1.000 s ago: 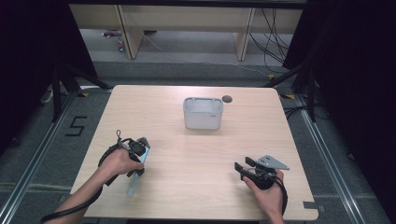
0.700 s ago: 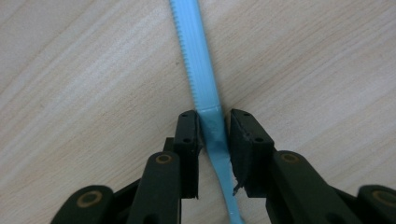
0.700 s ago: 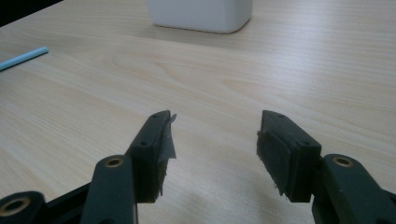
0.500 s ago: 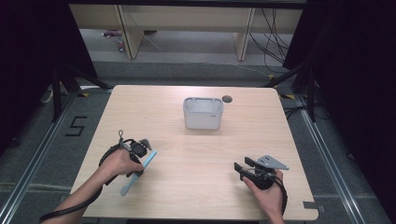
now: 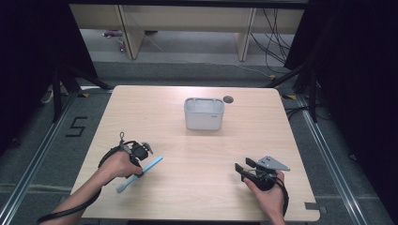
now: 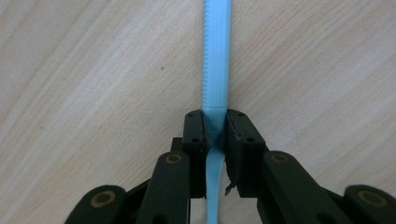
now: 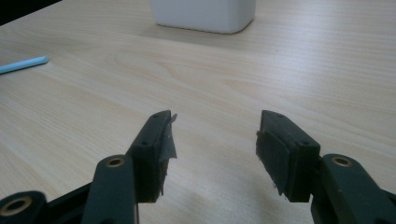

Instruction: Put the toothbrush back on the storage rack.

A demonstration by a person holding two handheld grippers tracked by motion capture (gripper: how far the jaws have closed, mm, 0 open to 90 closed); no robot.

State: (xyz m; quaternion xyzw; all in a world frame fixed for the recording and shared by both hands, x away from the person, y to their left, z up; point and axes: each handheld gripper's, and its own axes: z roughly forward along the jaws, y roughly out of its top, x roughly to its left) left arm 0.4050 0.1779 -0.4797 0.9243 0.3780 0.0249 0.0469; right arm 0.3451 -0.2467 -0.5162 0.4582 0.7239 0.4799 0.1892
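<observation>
Pinching blue knife (image 6: 216, 70) serrations, close-up

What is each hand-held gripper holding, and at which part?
The left hand-held gripper clamps the blue serrated plastic knife near its middle; the right hand-held gripper holds nothing.

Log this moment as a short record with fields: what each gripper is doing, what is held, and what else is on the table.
left gripper: fingers have just been closing and now pinch the blue plastic knife
blue plastic knife: thin serrated strip, clamped partway along, both ends sticking out past the fingers
right gripper: fingers apart, nothing between them, low over the table
white bin: upright at the far middle of the table, apart from both grippers
table: light wood, with a small dark round hole by the bin
</observation>
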